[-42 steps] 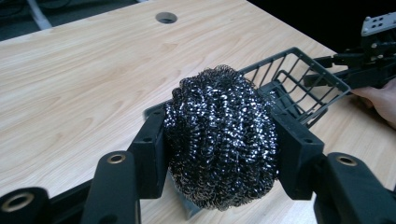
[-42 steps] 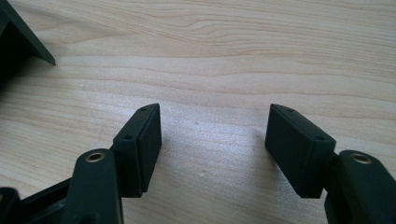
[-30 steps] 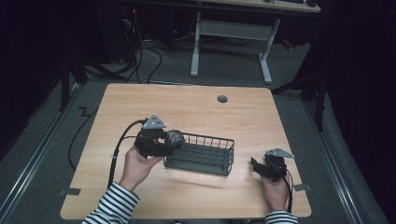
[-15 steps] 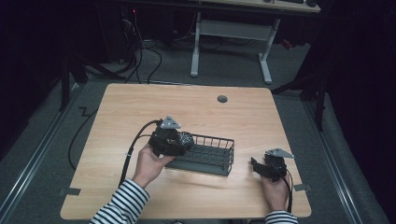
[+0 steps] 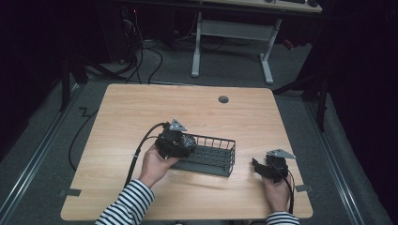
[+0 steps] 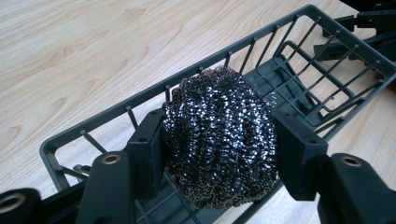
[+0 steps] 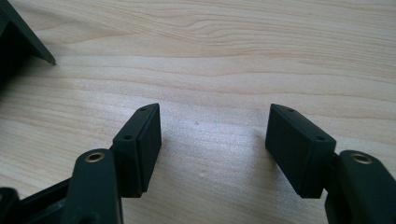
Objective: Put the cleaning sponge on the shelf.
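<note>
A dark steel-wool scourer (image 6: 219, 135) sits between the pads of my left gripper (image 6: 219, 149), which touch it on both sides. The jaws have just been opening a little, with the scourer still between them. It hangs low over the left end of a dark wire basket (image 6: 116, 108). In the high view the left gripper (image 5: 187, 142) is at the left end of the basket (image 5: 216, 139), with the scourer (image 5: 188, 140) at its tip. My right gripper (image 5: 256, 165) rests to the right of the basket. Its jaws (image 7: 217, 140) stand open over bare wood.
The light wooden table (image 5: 164, 108) has a round cable hole (image 5: 223, 99) at the back. A black cable (image 5: 136, 154) trails from the left gripper toward the front left. The other gripper (image 6: 369, 23) lies past the basket's far end.
My left hand has carried the scourer rightward and down, from beside the basket's left end to just inside it. The right hand has stayed put.
</note>
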A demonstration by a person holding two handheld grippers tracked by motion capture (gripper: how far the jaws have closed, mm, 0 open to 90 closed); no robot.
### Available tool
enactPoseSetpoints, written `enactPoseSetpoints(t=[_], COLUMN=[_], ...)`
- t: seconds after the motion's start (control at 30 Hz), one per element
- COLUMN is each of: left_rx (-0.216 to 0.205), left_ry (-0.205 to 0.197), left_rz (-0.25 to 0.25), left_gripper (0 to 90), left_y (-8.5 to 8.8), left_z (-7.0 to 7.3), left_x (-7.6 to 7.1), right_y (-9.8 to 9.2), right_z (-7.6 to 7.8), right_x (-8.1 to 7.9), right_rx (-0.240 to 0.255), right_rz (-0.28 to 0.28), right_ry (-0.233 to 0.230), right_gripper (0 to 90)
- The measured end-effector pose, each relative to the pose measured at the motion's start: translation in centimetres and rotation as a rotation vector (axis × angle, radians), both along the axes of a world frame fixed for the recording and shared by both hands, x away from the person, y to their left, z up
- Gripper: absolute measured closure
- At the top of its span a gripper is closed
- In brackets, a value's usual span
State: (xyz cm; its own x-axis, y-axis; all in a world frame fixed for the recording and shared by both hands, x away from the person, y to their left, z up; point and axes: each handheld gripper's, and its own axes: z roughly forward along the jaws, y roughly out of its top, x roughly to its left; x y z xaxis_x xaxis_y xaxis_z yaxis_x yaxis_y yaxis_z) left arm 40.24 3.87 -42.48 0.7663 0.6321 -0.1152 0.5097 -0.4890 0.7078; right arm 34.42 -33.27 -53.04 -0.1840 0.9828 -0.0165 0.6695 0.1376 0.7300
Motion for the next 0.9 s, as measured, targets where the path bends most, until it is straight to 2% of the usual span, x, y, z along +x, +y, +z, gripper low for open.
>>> enactPoseSetpoints(t=[0.1, 0.43, 0.63, 0.9], left_rx=[0.018, 0.015, -0.016, -0.059], left_ry=[0.005, 0.022, 0.018, -0.012], left_rz=[0.008, 0.028, 0.044, 0.058], left_gripper=[41.4, 36.4, 30.0, 28.4], left_y=[-0.2, -0.1, 0.4, 1.5], left_z=[-0.4, -1.0, -0.7, 0.3], left_x=[0.2, 0.5, 0.6, 0.2], right_y=[0.0, 0.0, 0.0, 0.0], right_z=[0.0, 0.0, 0.0, 0.0], right_x=[0.0, 0.0, 0.0, 0.0], right_rx=[0.001, 0.001, 0.000, 0.000], right_rz=[0.000, 0.000, 0.000, 0.000], right_ry=[0.000, 0.000, 0.000, 0.000], right_gripper=[36.1, 36.1, 36.1, 36.1])
